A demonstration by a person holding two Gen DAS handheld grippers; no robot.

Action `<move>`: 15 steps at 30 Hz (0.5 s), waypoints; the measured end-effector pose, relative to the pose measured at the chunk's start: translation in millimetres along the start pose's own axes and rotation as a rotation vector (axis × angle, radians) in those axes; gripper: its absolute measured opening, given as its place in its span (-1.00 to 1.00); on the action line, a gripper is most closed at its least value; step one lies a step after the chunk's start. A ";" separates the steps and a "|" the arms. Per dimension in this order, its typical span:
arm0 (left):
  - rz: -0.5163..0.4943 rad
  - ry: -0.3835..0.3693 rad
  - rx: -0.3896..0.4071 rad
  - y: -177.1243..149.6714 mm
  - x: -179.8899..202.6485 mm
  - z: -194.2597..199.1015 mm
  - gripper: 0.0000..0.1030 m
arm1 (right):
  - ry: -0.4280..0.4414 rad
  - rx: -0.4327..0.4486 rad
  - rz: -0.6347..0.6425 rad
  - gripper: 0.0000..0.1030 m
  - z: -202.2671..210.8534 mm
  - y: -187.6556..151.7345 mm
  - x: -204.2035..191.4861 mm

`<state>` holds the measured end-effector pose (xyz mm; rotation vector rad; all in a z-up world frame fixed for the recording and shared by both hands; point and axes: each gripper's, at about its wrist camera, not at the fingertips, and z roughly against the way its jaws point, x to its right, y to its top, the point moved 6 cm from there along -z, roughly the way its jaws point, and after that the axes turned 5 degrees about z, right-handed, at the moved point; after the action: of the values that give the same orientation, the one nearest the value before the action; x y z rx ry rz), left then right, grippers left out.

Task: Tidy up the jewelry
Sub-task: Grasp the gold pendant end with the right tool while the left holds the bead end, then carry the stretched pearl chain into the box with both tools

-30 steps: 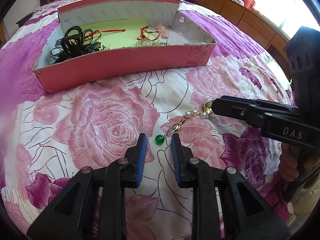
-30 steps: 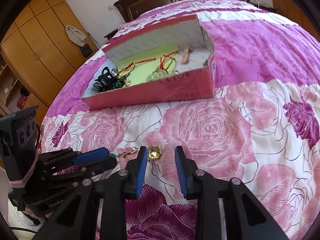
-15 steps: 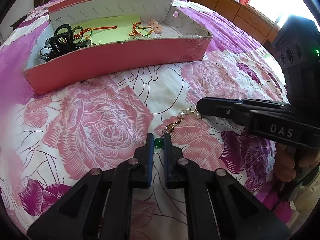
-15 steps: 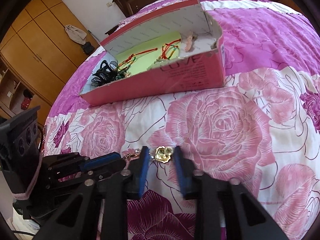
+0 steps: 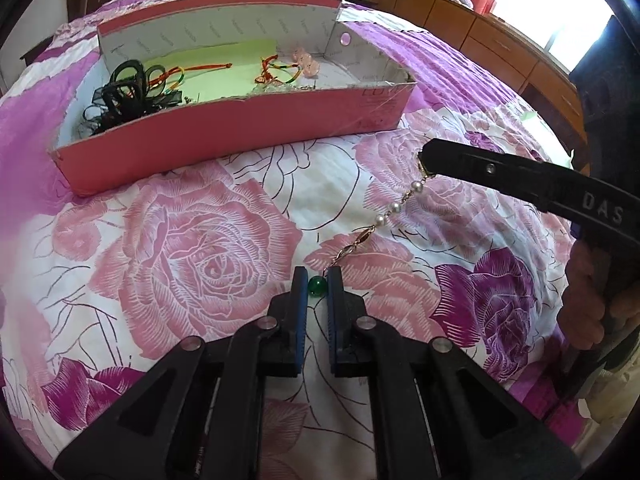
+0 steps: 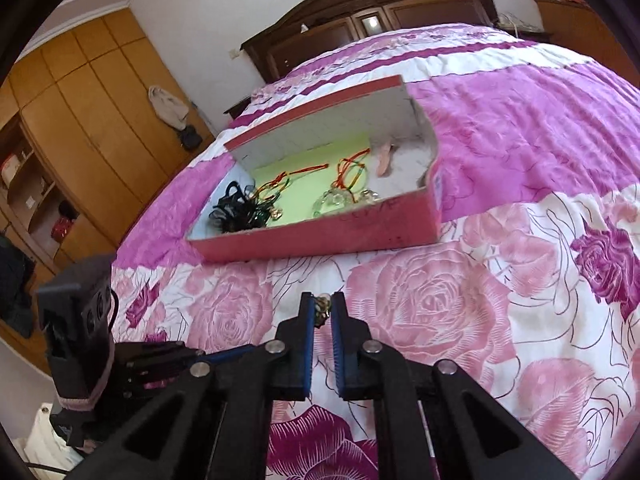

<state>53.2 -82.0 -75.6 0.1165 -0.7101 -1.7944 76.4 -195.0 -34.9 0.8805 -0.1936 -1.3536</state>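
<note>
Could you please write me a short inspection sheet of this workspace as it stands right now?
Surface: floral bedspread, pink and purple roses.
Job's things: pearl chain strung between both grippers; green bead at one end, gold pendant at the other. Pink box open, holding black hair ties and red cord bracelets.
Clutter: nothing seen.
Grippers: left gripper shut on the green bead; right gripper shut on the gold pendant.
Cables: nothing seen.
Surroundings: wooden wardrobe, dark headboard, dresser under a bright window.
</note>
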 end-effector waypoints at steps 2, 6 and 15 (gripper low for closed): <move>0.001 0.002 -0.002 0.0 0.4 -0.9 -0.99 | 0.002 -0.002 -0.006 -0.82 -0.6 -0.2 2.2; 0.006 -0.012 0.002 1.4 0.7 -0.8 -0.99 | 0.029 -0.027 0.007 -0.82 -5.1 -2.8 -3.1; -0.031 -0.040 0.011 4.0 11.5 -1.9 -0.99 | 0.085 -0.067 0.058 -0.82 -19.1 0.0 -23.3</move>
<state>53.4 -93.8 -72.0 0.0993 -0.7501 -1.8273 81.8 -165.8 -39.5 0.8680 -0.1066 -1.2597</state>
